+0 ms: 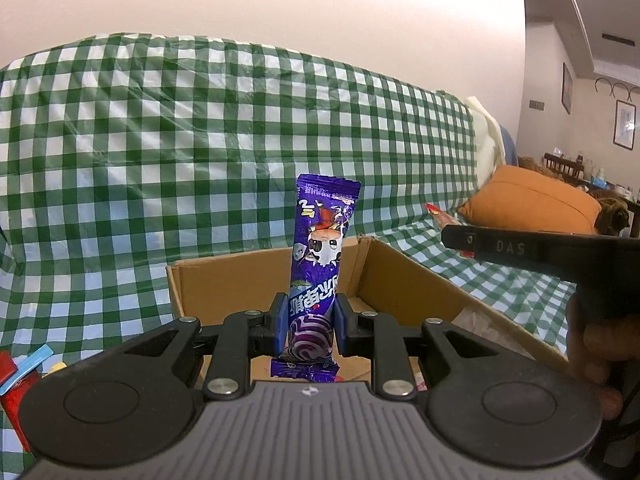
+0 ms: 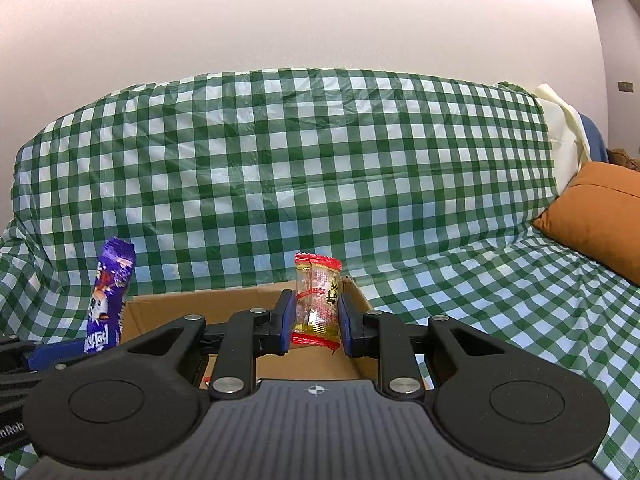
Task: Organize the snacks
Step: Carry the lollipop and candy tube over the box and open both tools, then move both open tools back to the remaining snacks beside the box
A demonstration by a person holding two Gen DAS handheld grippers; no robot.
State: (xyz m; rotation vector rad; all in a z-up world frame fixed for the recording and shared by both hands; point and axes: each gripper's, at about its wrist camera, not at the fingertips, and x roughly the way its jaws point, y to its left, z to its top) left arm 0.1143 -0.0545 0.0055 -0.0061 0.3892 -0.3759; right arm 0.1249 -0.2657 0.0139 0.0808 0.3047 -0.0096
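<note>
My left gripper (image 1: 310,326) is shut on a tall purple snack packet (image 1: 320,248) that stands upright over an open cardboard box (image 1: 404,280). The packet also shows at the left of the right wrist view (image 2: 110,292). My right gripper (image 2: 316,320) is shut on a small red and clear snack packet (image 2: 318,300), held above the same box (image 2: 180,312). The right gripper's body crosses the right side of the left wrist view (image 1: 540,252), with the red packet's tip beside it (image 1: 434,210).
The box sits on a sofa covered with a green and white checked cloth (image 2: 300,160). An orange cushion (image 2: 600,220) lies at the right. Red and blue snack packets (image 1: 20,372) lie at the lower left. A wall is behind the sofa.
</note>
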